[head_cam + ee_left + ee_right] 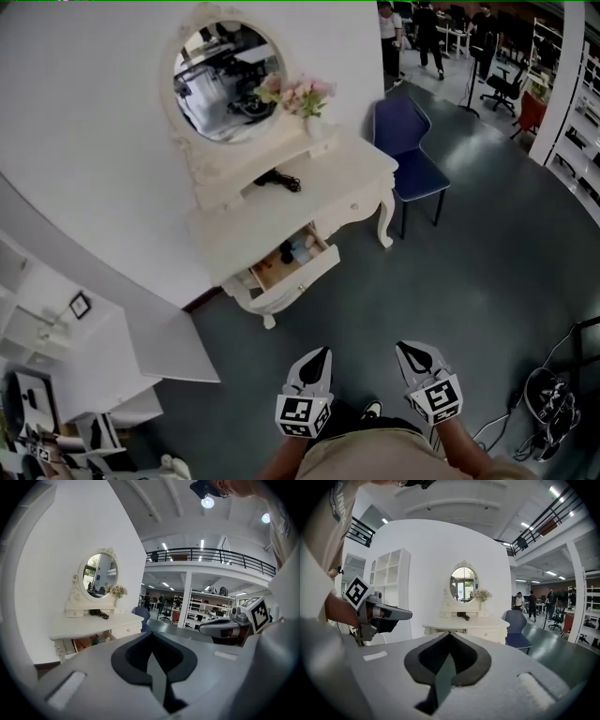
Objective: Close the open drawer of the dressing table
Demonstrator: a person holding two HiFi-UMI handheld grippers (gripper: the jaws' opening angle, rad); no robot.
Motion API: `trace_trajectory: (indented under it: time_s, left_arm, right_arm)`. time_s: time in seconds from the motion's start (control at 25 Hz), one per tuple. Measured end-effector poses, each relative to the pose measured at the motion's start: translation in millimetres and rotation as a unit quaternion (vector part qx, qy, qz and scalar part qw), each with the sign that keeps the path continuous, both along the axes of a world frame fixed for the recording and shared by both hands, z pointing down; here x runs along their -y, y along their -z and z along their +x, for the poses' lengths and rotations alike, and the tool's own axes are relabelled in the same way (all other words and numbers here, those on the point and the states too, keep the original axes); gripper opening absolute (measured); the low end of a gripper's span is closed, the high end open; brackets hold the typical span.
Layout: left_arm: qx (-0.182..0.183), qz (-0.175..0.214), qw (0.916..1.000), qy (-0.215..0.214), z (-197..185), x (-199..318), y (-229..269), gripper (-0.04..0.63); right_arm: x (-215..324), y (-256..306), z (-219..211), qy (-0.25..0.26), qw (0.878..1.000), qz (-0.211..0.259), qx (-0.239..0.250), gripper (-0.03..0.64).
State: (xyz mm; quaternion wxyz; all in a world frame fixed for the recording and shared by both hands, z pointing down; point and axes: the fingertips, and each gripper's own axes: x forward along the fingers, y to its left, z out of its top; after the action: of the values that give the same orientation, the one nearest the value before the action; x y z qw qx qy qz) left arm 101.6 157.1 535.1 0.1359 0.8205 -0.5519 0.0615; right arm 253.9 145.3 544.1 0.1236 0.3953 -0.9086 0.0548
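1. I am running two grippers, low in the head view. The left gripper (322,354) and the right gripper (405,347) sit side by side above the dark grey floor (487,272). Each carries one marker cube printed with black-and-white square patterns, one on the left (303,414) and one on the right (439,398).
2. The left gripper's own view shows its jaws together, tips meeting, with nothing between them.
3. The right gripper view shows the same: jaws together and nothing held.
4. One white dressing table (323,183) stands against the white wall (94,141), well apart from both grippers.
5. I count two drawers. One open drawer (302,277) is pulled out towards me, holding a few small items I cannot identify. One closed drawer (361,208) with a small knob sits beside it.
6. On the worktop I count one oval mirror in an ornate white frame (225,80), one bunch of pale pink flowers (298,94) and one black corded object (278,179).
7. One blue chair (408,150) stands just beside the dressing table.
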Motion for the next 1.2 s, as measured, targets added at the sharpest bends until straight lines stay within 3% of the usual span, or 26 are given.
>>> trace_trajectory:
  time_s: [0.32, 0.6, 0.84, 1.2]
  left_arm:
    - [-0.007, -0.011, 0.9999, 0.003, -33, 63, -10, 0.017]
    - [0.004, 0.04, 0.9989, -0.025, -55, 144, 32, 0.017]
    - [0.006, 0.041, 0.9982, -0.043, -68, 178, 29, 0.017]
    - [-0.002, 0.046, 0.9986, -0.027, -100, 201, 32, 0.017]
  right_arm:
    - [66, 11, -18, -0.02, 1.0, -0.007, -0.005, 0.003]
    - [134, 47, -53, -0.023, 1.0, 0.015, 0.015, 0.003]
    - [164, 41, -80, -0.031, 0.999, 0.004, 0.017, 0.003]
    - [188, 36, -109, -0.005, 1.0, 0.0, 0.006, 0.003]
